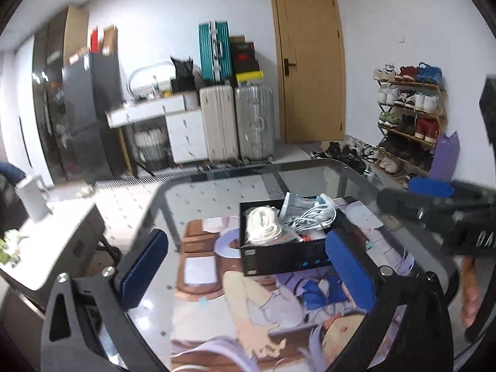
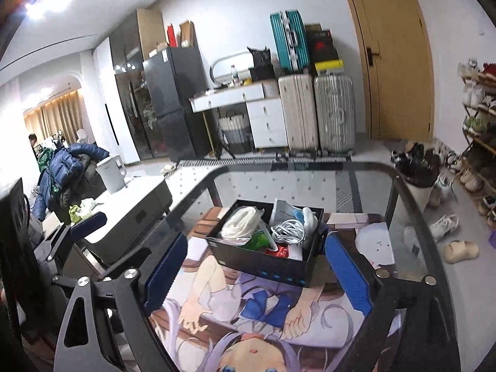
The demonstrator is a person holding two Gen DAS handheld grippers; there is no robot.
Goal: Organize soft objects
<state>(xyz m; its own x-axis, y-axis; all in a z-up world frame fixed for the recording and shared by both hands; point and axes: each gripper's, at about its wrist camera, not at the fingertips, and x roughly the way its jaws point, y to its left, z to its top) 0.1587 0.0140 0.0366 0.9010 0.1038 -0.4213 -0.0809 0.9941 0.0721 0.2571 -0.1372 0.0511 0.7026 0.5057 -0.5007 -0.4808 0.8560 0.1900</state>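
Sitting on the glass worktop (image 2: 310, 183), atop a printed anime mat (image 2: 263, 316): a black open-topped box (image 2: 266, 260), already holding the soft things. Lying inside the box, toward its left wall: a bagged coil of white cord (image 2: 240, 223). Resting toward the box's right wall: a tangle of pale charging cable (image 2: 288, 229). Showing between them: a green packet (image 2: 260, 238) and a red wrapper (image 2: 279, 252), partly buried. Judging from this, the sorting looking largely done or between items; hard telling which.

Hovering just in front of the box: the right gripper (image 2: 257, 272), blue-padded fingers (image 2: 347, 276) standing wide apart, holding nothing, one pad close to the box's right front corner. Hanging in front of the box and slightly left of it: the left gripper (image 1: 248, 272), fingers (image 1: 145, 269) likewise spread and empty.

Possibly going wrong from here: nudging the light box across the slick mat with that near pad while reaching in; snagging a cable loop and dragging the neighbouring cord out with it; pinching the bag's plastic rather than the cord, letting it slip. Behind the box, beyond the worktop edge: suitcases (image 2: 316, 114) and a door (image 2: 393, 52).
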